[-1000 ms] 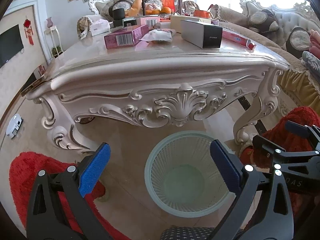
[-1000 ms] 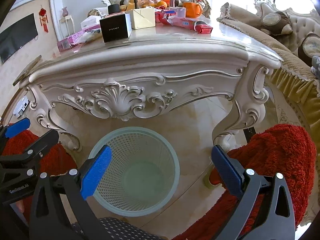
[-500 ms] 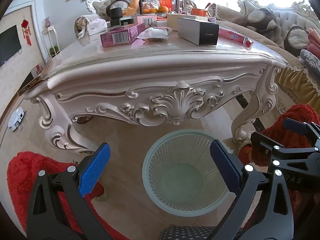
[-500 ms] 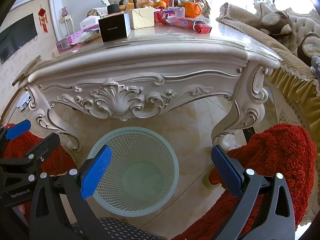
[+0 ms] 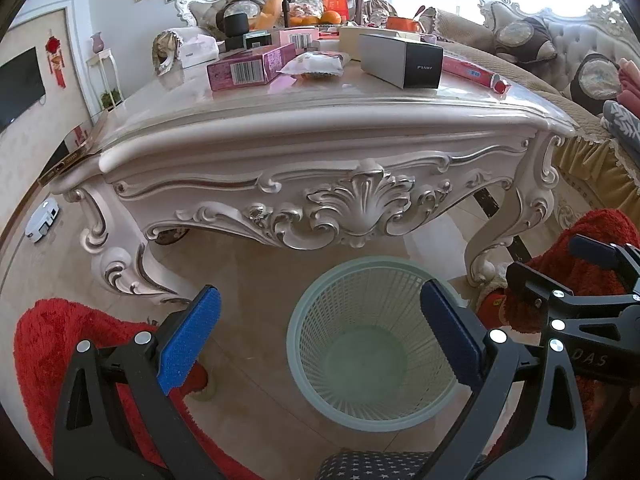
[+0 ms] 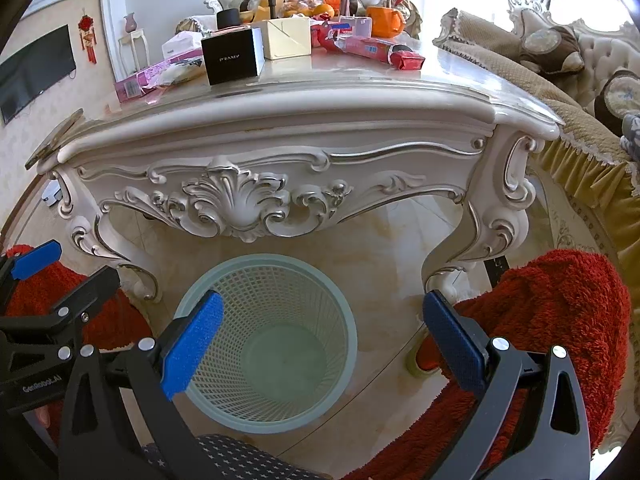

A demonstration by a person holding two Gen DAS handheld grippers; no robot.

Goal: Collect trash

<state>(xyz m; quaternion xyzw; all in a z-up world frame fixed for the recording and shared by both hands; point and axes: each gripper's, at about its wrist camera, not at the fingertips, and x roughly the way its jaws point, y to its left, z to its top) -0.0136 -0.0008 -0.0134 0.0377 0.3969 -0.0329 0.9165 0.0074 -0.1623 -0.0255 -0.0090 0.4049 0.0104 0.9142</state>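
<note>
A pale green mesh wastebasket [image 5: 372, 340] [image 6: 268, 336] stands on the tiled floor in front of the ornate white table [image 5: 320, 120] [image 6: 280, 116]; nothing shows inside it. My left gripper [image 5: 320, 340] hangs open just above the basket, holding nothing. My right gripper [image 6: 320, 340] is open too, beside it over the same basket. On the tabletop lie a pink box [image 5: 244, 66], a white snack wrapper [image 5: 314, 65], a silver-and-black box [image 5: 400, 60] [image 6: 232, 60], a cream box [image 6: 286, 37] and red wrappers [image 6: 376, 49].
Fluffy red slippers [image 5: 60, 352] [image 6: 560, 320] sit on the floor on either side. A beige sofa with cushions [image 5: 560, 40] runs along the right. A phone [image 5: 68, 160] overhangs the table's left corner. A star-patterned dark cloth [image 5: 380, 464] lies at the bottom edge.
Both grippers have risen a little and stay open; more of the tabletop shows. Nothing was picked up or dropped.
</note>
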